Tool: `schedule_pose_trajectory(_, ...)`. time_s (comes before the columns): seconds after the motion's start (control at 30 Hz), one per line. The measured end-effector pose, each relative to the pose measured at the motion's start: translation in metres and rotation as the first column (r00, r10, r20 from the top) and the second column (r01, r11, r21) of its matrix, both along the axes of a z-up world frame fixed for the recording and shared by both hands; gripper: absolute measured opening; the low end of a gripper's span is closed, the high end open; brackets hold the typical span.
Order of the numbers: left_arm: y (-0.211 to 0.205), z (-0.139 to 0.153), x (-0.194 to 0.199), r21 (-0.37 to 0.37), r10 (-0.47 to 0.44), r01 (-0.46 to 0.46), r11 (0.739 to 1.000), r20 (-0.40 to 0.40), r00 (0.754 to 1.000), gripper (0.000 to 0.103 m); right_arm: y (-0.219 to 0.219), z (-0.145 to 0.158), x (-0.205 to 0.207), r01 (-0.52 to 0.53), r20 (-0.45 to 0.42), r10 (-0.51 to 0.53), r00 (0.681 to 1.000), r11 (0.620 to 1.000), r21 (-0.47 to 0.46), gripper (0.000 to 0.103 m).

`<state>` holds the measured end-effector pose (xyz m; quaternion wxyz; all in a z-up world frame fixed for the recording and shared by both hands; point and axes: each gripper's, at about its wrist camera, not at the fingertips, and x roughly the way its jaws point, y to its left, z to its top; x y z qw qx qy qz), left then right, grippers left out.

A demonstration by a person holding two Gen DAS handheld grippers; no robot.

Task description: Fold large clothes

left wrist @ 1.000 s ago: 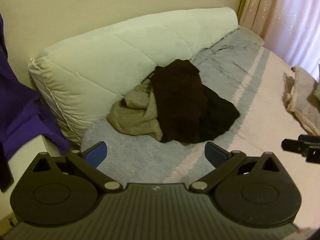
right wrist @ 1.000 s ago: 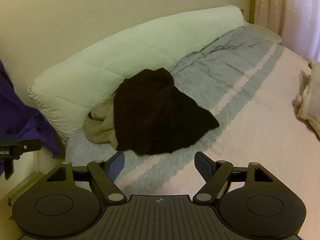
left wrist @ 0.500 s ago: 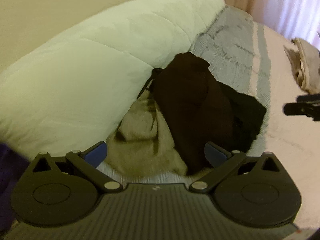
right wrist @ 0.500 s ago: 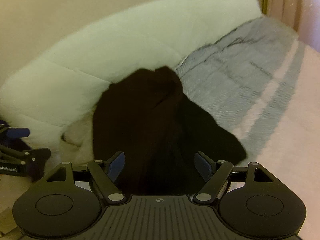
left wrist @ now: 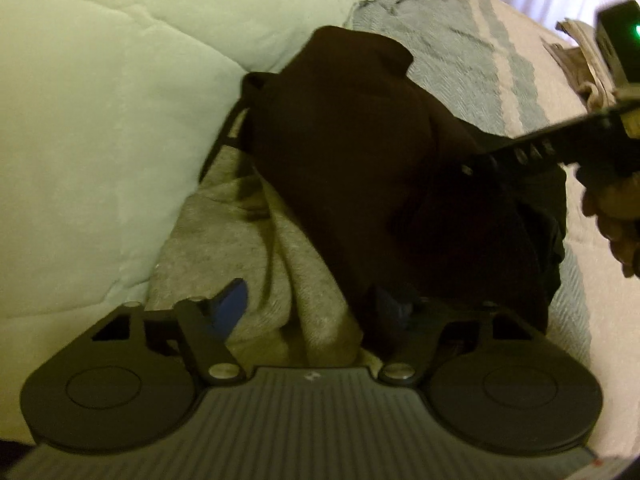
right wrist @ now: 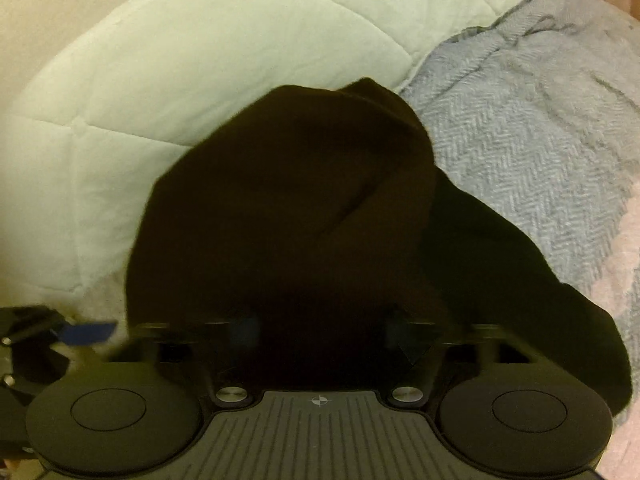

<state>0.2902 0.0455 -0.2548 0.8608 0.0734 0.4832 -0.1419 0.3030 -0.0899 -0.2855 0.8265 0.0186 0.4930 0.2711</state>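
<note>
Left wrist: left gripper (left wrist: 313, 306) half-apart, jaws lately closing, grey garment (left wrist: 248, 248) between.

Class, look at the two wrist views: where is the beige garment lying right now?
In the left wrist view the beige garment lies low and left of centre on the bed, against the pale green quilted cushion, partly under the dark brown garment.

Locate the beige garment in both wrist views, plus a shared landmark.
Left wrist: beige garment lower centre, half under the dark garment.
Right wrist: only a pale sliver at lower left, mostly hidden.
Shared landmark: the white quilted cushion behind the pile.
</note>
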Motion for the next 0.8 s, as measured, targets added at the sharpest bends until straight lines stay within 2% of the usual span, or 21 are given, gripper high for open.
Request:
schedule_pose_trajectory(0.1, -0.004, 0.003, -0.003, 0.001, -0.028, 0.028, 1.000, -0.003, 1.000, 0.029, -0.005, 0.021, -0.004, 0.005, 0.017, -0.006, 1.000, 1.000, 0.017, 0.006)
schedule_pose_trajectory(0.17, -0.008, 0.009, -0.006, 0.010, -0.034, 0.034, 0.999, 0.006, 0.999, 0.018, -0.016, 0.047, -0.016, 0.019, 0.045, -0.022, 0.999, 0.998, 0.066, 0.006)
schedule_pose_trajectory(0.27, -0.014, 0.032, -0.018, 0.002, -0.030, 0.030, 1.000, 0.039, 0.999, 0.012, -0.048, 0.092, -0.039, 0.043, 0.100, -0.056, 0.993, 0.992, 0.121, 0.005)
schedule_pose_trajectory(0.3, -0.018, 0.042, -0.023, 0.002, -0.033, 0.033, 0.999, 0.056, 0.998, 0.000, -0.059, 0.107, -0.050, 0.052, 0.115, -0.068, 0.991, 0.990, 0.133, 0.005)
schedule_pose_trajectory(0.43, -0.047, 0.095, -0.057, -0.034, -0.080, 0.086, 0.996, 0.133, 0.988, 0.000, -0.125, 0.164, -0.114, 0.098, 0.177, -0.124, 0.976, 0.984, 0.149, 0.004)
schedule_pose_trajectory(0.57, -0.102, 0.139, -0.114, -0.075, -0.158, 0.174, 0.982, 0.179, 0.971, 0.000, -0.212, 0.200, -0.203, 0.227, 0.199, -0.257, 0.946, 0.960, 0.162, 0.003)
schedule_pose_trajectory(0.67, -0.145, 0.160, -0.164, -0.102, -0.197, 0.220, 0.970, 0.201, 0.960, 0.000, -0.281, 0.209, -0.276, 0.342, 0.195, -0.363, 0.911, 0.930, 0.134, 0.003)
schedule_pose_trajectory(0.8, -0.196, 0.166, -0.228, -0.160, -0.205, 0.231, 0.960, 0.163, 0.965, 0.000, -0.382, 0.196, -0.366, 0.527, 0.146, -0.527, 0.837, 0.849, 0.042, 0.003)
